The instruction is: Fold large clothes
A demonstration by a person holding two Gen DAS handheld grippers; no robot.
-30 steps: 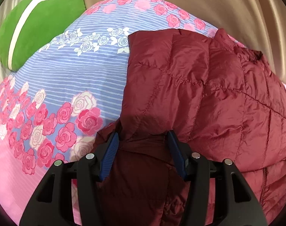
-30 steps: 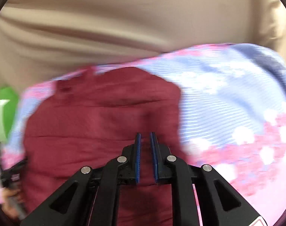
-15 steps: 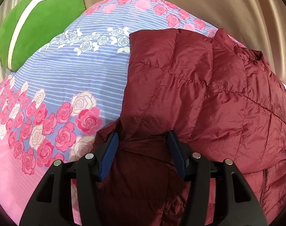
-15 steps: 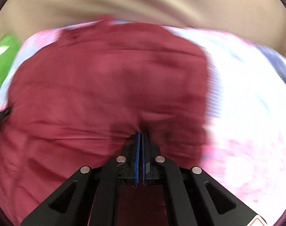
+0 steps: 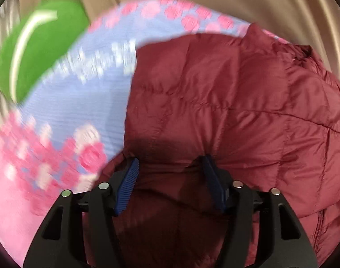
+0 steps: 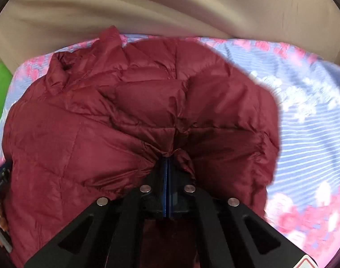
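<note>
Beige draped curtain fabric (image 6: pixel 170 11) fills the backdrop behind the bed in both wrist views. Below it, a floral bedsheet w/ lavender stripes and pink roses (image 5: pixel 85 102) covers the whole work surface; blurred in both views, esp. the left wrist view.

Maroon quilted puffer jacket (image 6: pixel 129 120) lies spread on the sheet, roughly centre, collar toward the curtain side. Quilted panels bunched and creased near the middle. In the left wrist view the jacket (image 5: pixel 237 111) takes up the right half of the frame, its straight edge running along bare sheet; zipper line faintly visible at lower right.

Green round cushion w/ white curved stripe (image 5: pixel 35 53) sits at the far left corner of the sheet, apart from the jacket; a sliver of it shows at the left edge of the right wrist view too.

Left gripper (image 5: pixel 170 163): blue pads spread wide, jacket fabric lying between them; pads press against the folds but don't clamp.

Right gripper (image 6: pixel 167 156): pads closed tight together, pinching a gathered fold of the jacket at its near edge.
</note>
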